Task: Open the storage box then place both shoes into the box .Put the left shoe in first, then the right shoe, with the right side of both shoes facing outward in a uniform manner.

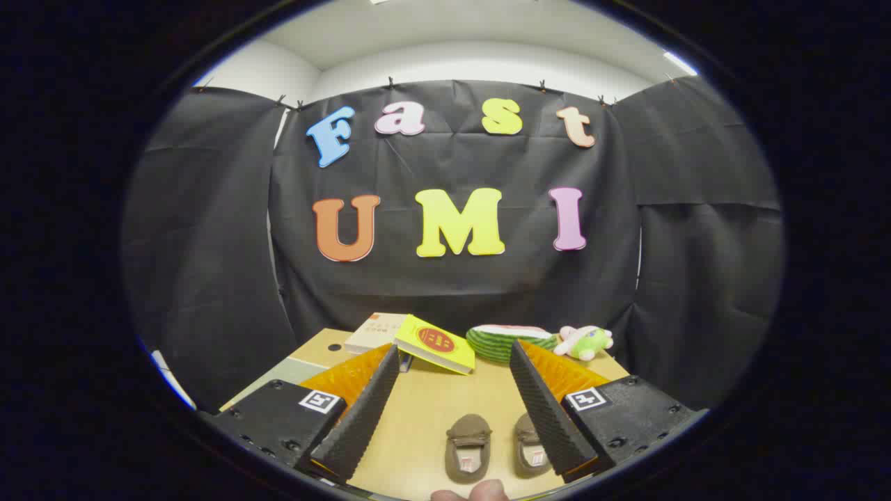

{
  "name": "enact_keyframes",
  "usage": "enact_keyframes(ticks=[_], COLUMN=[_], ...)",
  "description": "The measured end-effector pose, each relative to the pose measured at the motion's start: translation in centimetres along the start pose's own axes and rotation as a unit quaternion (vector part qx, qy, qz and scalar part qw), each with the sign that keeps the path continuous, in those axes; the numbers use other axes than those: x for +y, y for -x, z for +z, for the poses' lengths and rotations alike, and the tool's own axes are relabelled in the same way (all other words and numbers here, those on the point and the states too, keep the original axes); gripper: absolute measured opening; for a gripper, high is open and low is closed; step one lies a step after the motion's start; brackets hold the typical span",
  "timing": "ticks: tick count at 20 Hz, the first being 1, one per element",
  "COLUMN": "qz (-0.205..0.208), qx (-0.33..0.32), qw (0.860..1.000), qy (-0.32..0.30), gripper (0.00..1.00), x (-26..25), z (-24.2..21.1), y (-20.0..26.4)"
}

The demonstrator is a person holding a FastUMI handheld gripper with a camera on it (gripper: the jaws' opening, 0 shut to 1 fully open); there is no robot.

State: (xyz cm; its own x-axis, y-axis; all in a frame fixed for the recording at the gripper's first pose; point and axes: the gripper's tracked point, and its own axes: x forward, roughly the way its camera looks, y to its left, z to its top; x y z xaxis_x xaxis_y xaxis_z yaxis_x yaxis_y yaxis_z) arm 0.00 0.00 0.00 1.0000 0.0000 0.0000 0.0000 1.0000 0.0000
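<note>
1. Gripper view: tongs (452,390) spread wide, nothing pinched; both fingers (362,417) are black ridged pads with orange backing, on black blocks that each carry a square marker tag.
2. Light wood table (424,410) runs ahead between the fingers to the black cloth wall.
3. Two small brown slip-on shoes sit side by side on the table, down low between the fingers, toes pointing away from the camera, openings toward it.
4. Left shoe (468,447) is fully clear in the gap between the fingers; right shoe (530,451) sits just beside it, its outer edge partly hidden behind the right finger pad. Shoes are near each other but apart; neither touches the tongs as far as can be told.
5. Bit of a person's fingertips (480,492) shows just below the shoes.
6. Beyond the fingers, at the table's far end: yellow book (435,344) with a red oval on its cover, tilted, resting partly over a pale flat box (374,332).
7. Right of the book: a watermelon-slice plush (505,341), then a small green and pink plush toy (585,341) just beside it, near the wall.
8. Storage box: cannot tell which item it is.
</note>
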Motion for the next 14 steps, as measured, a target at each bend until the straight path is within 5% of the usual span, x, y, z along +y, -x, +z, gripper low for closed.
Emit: enact_keyframes(ticks=[14], qz=[0.008], qx=[0.009], qw=[1.0], qy=[-0.001], gripper=[1.0], x=[-0.25], z=[-0.42], y=[-0.45])
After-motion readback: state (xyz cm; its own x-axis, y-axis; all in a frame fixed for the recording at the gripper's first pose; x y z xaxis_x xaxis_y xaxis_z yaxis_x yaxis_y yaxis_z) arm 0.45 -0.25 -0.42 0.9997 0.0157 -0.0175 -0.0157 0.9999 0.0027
